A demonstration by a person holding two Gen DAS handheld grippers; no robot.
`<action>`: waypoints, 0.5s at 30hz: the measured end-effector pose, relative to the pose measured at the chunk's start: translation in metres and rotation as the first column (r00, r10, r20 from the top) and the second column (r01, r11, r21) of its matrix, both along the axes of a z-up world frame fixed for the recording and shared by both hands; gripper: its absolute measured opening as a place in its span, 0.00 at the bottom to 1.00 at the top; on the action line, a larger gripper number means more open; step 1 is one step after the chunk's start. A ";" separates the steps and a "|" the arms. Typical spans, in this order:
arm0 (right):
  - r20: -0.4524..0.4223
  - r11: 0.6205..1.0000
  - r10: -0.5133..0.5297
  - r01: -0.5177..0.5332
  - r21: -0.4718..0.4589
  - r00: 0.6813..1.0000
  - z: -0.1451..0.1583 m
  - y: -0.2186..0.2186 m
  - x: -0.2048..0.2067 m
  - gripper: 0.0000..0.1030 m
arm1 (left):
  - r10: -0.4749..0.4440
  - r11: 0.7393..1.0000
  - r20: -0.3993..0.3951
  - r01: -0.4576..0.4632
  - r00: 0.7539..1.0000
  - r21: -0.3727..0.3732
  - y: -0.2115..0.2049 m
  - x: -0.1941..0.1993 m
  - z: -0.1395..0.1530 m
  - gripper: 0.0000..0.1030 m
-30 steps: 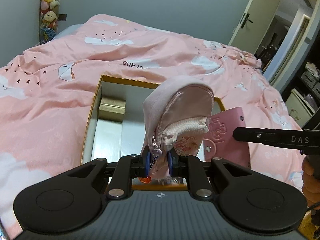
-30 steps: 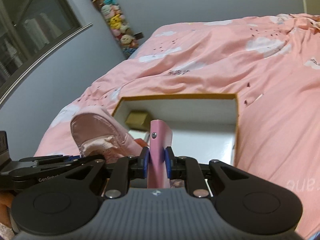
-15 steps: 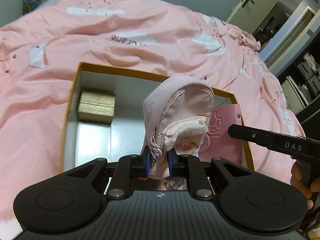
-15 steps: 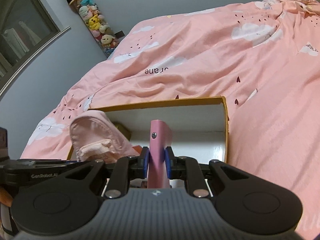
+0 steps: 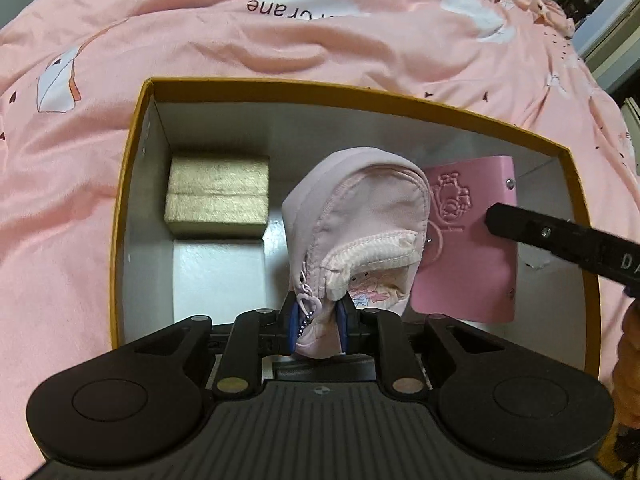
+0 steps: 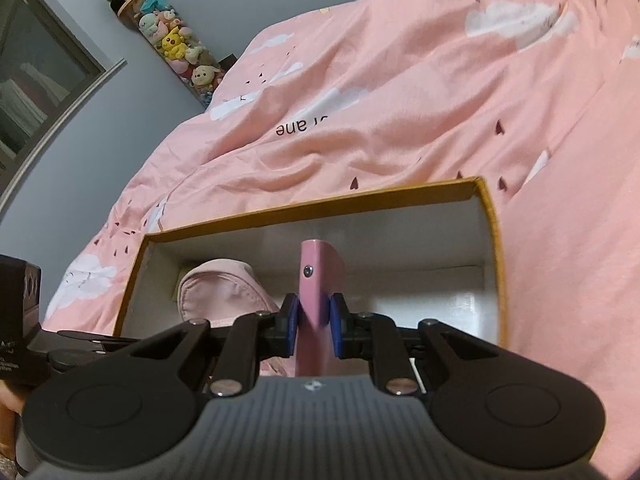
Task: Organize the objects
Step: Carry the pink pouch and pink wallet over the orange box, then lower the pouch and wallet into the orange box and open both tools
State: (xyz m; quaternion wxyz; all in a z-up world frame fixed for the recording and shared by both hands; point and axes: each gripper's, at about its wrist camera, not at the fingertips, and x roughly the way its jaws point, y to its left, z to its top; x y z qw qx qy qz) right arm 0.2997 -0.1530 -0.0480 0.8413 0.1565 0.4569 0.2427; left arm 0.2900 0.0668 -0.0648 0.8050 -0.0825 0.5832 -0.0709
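Note:
An open box with an orange rim (image 5: pixel 348 92) and white inside lies on the pink bed; it also shows in the right wrist view (image 6: pixel 312 204). My left gripper (image 5: pixel 319 326) is shut on a pale pink zip pouch (image 5: pixel 360 216) and holds it upright inside the box. My right gripper (image 6: pixel 314 330) is shut on a pink card holder (image 6: pixel 318 280), held on edge inside the box, right of the pouch (image 6: pixel 224 292). The card holder also shows in the left wrist view (image 5: pixel 468 248), with the right gripper's finger (image 5: pixel 560 240) across it.
A gold gift box (image 5: pixel 218 196) sits in the box's far left corner. The pink quilt (image 5: pixel 320 28) surrounds the box. A tube of plush toys (image 6: pixel 168 40) stands by the grey wall. A doorway (image 5: pixel 600 4) is at the far right.
Both grippers have moved forward and down into the box with their objects. The pouch and card holder now sit lower, inside the box walls.

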 end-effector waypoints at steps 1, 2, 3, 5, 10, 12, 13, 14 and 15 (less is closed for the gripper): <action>-0.005 1.000 0.001 -0.001 0.012 1.000 -0.003 0.000 0.002 0.17 | 0.001 1.000 -0.002 -0.001 1.000 0.011 0.000 0.002 0.000 0.24; -0.012 1.000 0.003 -0.003 0.026 1.000 -0.005 0.001 0.005 0.17 | 0.003 1.000 -0.001 -0.003 1.000 0.028 0.000 0.004 0.000 0.26; -0.019 0.999 0.005 -0.004 0.035 1.000 -0.008 0.001 0.007 0.17 | 0.002 0.999 -0.001 -0.002 1.000 0.047 0.000 0.005 0.000 0.26; -0.030 0.999 0.015 -0.013 0.045 0.999 -0.012 0.002 0.011 0.17 | -0.001 0.998 0.002 0.001 1.000 0.068 0.000 0.007 0.001 0.29; -0.044 0.999 0.029 -0.030 -0.023 0.999 -0.019 0.008 0.017 0.18 | -0.036 0.994 0.009 0.035 0.999 0.099 -0.005 0.008 0.002 0.35; -0.041 0.998 0.036 -0.038 -0.048 0.999 -0.018 0.011 0.019 0.18 | -0.050 0.992 0.023 0.047 0.998 0.120 -0.007 0.007 0.005 0.39; -0.032 0.996 0.032 -0.034 -0.083 0.999 -0.016 0.013 0.018 0.18 | -0.058 0.991 0.028 0.054 0.998 0.119 -0.007 0.006 0.007 0.43; -0.018 0.990 0.034 -0.036 -0.136 0.999 -0.015 0.017 0.018 0.18 | -0.061 0.992 0.033 0.057 0.998 0.115 -0.008 0.005 0.008 0.46; -0.005 0.983 0.041 -0.041 -0.178 0.999 -0.015 0.020 0.018 0.19 | -0.061 0.992 0.046 0.056 0.997 0.114 -0.008 0.005 0.011 0.46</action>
